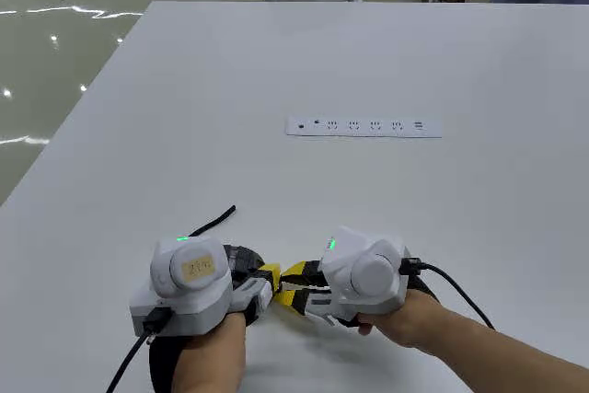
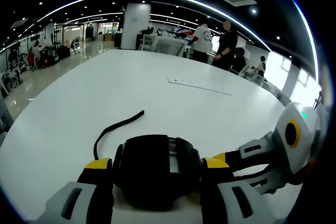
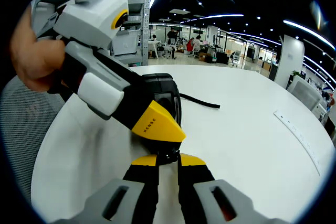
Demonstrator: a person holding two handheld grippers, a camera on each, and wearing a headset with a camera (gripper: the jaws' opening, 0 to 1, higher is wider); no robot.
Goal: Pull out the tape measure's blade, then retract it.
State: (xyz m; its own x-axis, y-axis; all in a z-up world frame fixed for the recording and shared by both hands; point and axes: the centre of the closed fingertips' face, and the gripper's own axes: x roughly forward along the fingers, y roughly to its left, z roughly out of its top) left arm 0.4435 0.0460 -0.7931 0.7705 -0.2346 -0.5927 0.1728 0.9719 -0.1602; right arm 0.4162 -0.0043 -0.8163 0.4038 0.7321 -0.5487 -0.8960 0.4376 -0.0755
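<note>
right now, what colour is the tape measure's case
Black. The tape measure's case shows best in the left gripper view.

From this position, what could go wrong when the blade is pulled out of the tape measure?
The right gripper pinches the small blade tip with just the ends of its jaws, so the tip may slip free once pulling begins. The left gripper clamps the tape measure by its two sides alone, so the body could probably twist or slide out under the pull.
</note>
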